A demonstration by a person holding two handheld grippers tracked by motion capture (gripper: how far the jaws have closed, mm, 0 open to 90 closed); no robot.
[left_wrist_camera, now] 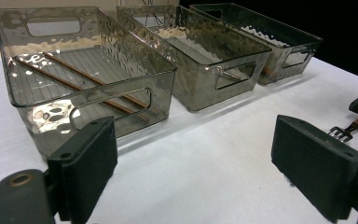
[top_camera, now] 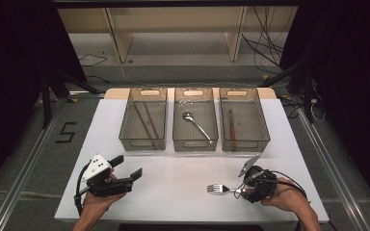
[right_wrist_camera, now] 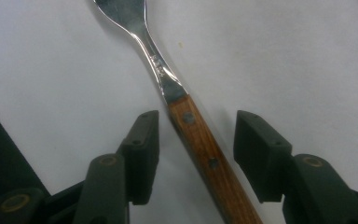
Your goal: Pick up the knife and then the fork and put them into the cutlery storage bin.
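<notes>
Wood-handled fork (right_wrist_camera: pixel 200 149) lies flat on the white table (top_camera: pixel 173 187), on my side of the three smoky plastic bins and nearest the right-hand bin (top_camera: pixel 244 118), tines pointing toward my left gripper (top_camera: pixel 125 175). My right gripper (right_wrist_camera: pixel 193 154) straddles the handle — its jaws stand either side of the wood, one pad (right_wrist_camera: pixel 142 149) just beside it, the other clearly apart, so nothing is clamped yet. I judge I hold it low and along the shaft so the pads can meet the flat handle sides rather than the slick steel neck.

Left gripper waits with jaws wide apart and empty, well clear of the fork, presumably parked to keep out of the way.

Relative to the fork, the bins sit beyond it: chopsticks in the left-hand bin (top_camera: pixel 143 118), a spoon in the middle bin (top_camera: pixel 195 120), a wood-handled piece in the right-hand bin. Open tabletop separates fork and bin walls — ample lifting room. The near table edge is close behind my right hand.
</notes>
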